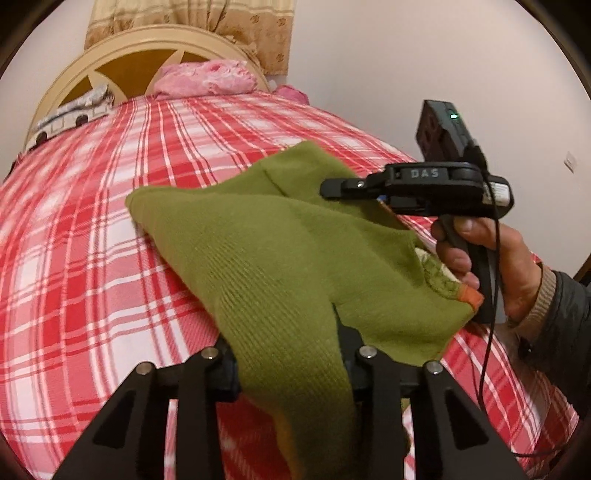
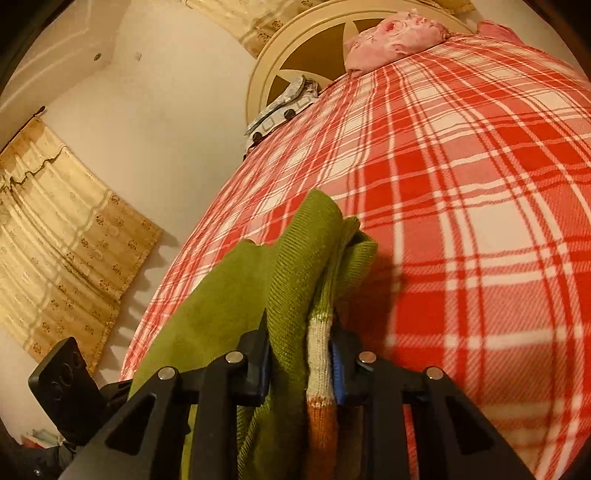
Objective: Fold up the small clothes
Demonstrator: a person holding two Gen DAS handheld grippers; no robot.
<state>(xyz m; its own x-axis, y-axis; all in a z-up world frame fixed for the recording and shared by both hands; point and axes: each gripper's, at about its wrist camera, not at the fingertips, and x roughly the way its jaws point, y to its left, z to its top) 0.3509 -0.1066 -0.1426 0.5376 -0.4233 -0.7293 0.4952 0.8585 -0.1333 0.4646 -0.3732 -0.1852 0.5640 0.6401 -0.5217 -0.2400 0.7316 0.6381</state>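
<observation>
Surface: bed with red-and-white plaid cover [image 1: 110,229], filling most of both views.
Background: cream round headboard [image 1: 122,55] at 11 o'clock in the left wrist view; patterned beige curtain [image 1: 192,26] at 12 o'clock above it; plain pale wall [image 1: 443,66] toward 2 o'clock.
Bedding: pink crumpled pillow [image 1: 207,79] against the headboard; grey-and-white printed cloth [image 1: 74,118] at 10 o'clock beside it.
Garment: green knitted garment [image 1: 258,251], lifted off the cover and stretched between the two grippers; a white-and-orange striped band [image 2: 319,354] shows in the right wrist view at 6 o'clock.
Left gripper [image 1: 288,369]: jaws pressed together on a bunched green fold of the garment at 6 o'clock.
Right gripper [image 2: 301,354]: jaws pinching the garment at the striped band; seen side-on in the left wrist view at 3 o'clock, gripped by the right hand [image 1: 480,266].
Writing: raised letters "DAS" on the right gripper body; a small label at its rear is too small to read.
Indicator: green light [image 1: 453,116] lit on the black module atop the right gripper.
</observation>
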